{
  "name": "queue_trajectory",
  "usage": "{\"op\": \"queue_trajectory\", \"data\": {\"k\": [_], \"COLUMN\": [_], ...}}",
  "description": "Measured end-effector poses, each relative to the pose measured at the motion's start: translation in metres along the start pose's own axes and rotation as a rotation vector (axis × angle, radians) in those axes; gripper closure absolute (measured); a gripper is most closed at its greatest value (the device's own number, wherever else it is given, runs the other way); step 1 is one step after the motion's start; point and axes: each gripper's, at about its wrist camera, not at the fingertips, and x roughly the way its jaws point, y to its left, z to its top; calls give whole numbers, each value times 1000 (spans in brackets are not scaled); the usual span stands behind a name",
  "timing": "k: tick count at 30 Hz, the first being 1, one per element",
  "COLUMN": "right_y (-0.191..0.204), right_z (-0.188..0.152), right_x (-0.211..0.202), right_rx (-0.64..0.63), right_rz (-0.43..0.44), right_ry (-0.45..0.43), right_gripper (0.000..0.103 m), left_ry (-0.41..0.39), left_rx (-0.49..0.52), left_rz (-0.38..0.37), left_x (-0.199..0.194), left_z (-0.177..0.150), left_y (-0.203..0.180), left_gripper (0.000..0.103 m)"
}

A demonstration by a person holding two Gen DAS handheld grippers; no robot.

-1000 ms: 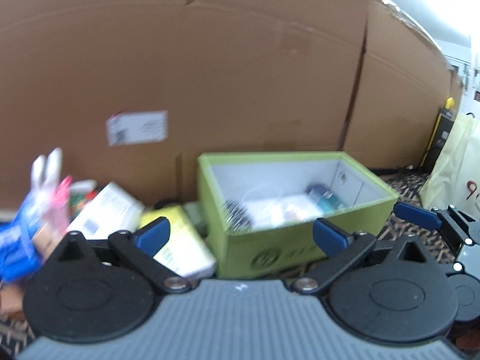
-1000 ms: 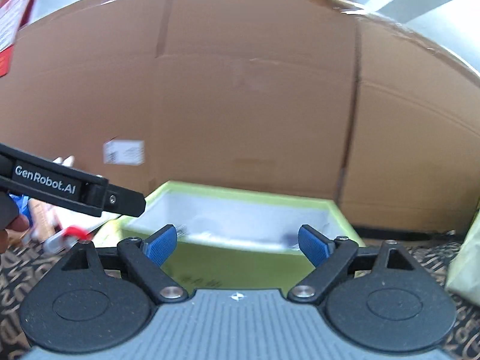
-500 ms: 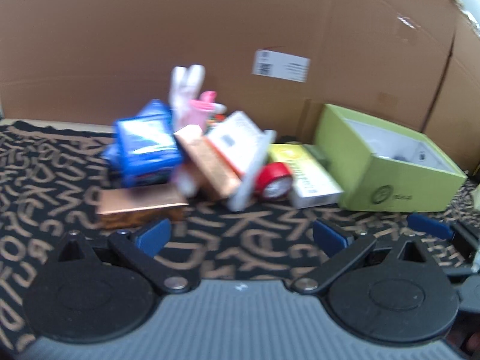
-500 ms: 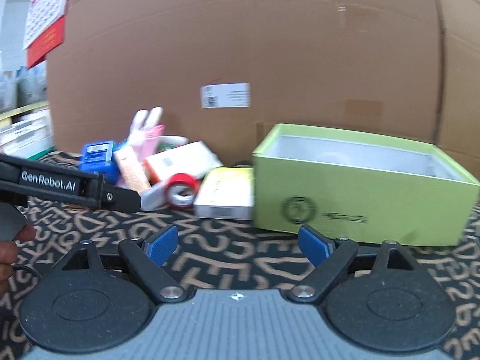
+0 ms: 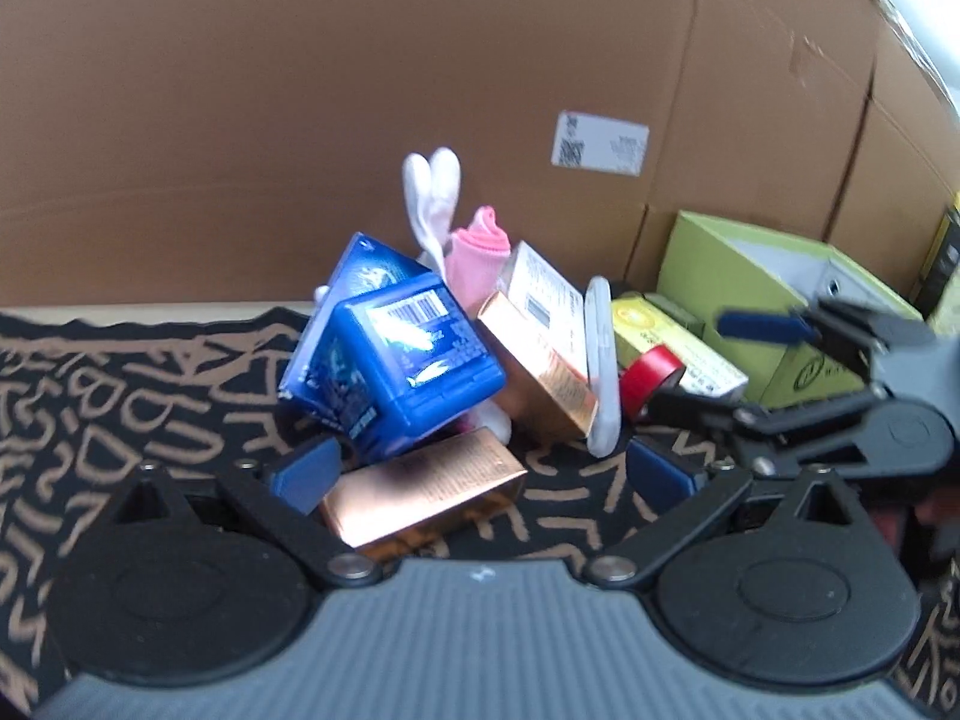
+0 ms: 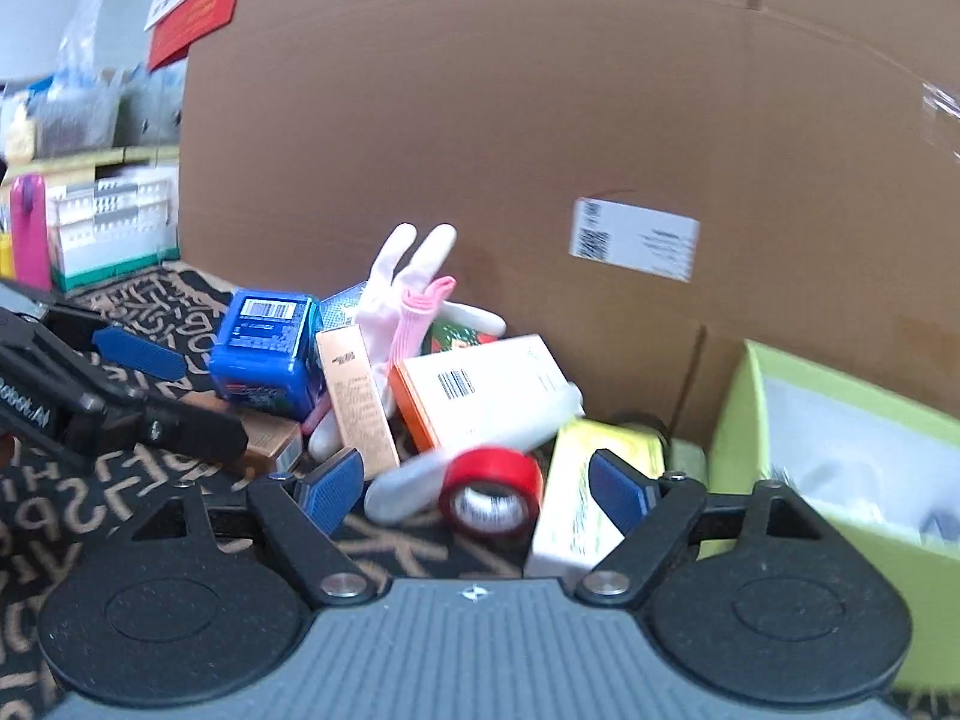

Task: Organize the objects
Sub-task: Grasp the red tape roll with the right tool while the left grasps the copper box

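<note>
Cardboard walls back a patterned black mat (image 5: pixel 150 396) where a leaning pile sits beside the open green box (image 6: pixel 840 420). The left gripper (image 5: pixel 480 468), jaws apart, flanks the copper carton (image 5: pixel 420 492). The right gripper (image 6: pixel 474 486), jaws closing with nothing clamped, faces the red tape roll (image 6: pixel 489 489). Nudging either could topple the blue box (image 5: pixel 414 360) propped above.

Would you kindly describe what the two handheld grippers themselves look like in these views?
Both are alike. The left gripper has a ribbed grey body, two round black discs, black linkage arms with silver pivot pins, and flat blue finger pads. The right gripper matches, with blue pads and a small white logo on its grey body. In the right wrist view, the left gripper's black side bears white lettering, partly cut off.
</note>
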Motion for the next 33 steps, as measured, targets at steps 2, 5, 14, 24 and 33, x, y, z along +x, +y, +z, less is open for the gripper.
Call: {"op": "queue_trajectory", "data": {"k": [2, 5, 14, 24, 33], "right_y": [-1, -4, -3, 6, -2], "right_z": [4, 7, -18, -21, -17], "right_x": [12, 29, 1, -24, 6], "right_rx": [-23, -42, 11, 61, 203], "right_rz": [23, 53, 186, 144, 73], "right_ry": [6, 27, 93, 116, 161], "right_gripper": [17, 18, 29, 30, 42], "left_ry": [31, 73, 79, 59, 78], "left_rx": [2, -45, -23, 8, -46], "left_rz": [-16, -16, -43, 9, 46], "left_x": [12, 27, 6, -6, 10], "left_z": [2, 2, -25, -30, -24], "left_y": [7, 19, 0, -31, -26], "left_gripper": [0, 0, 20, 22, 48]}}
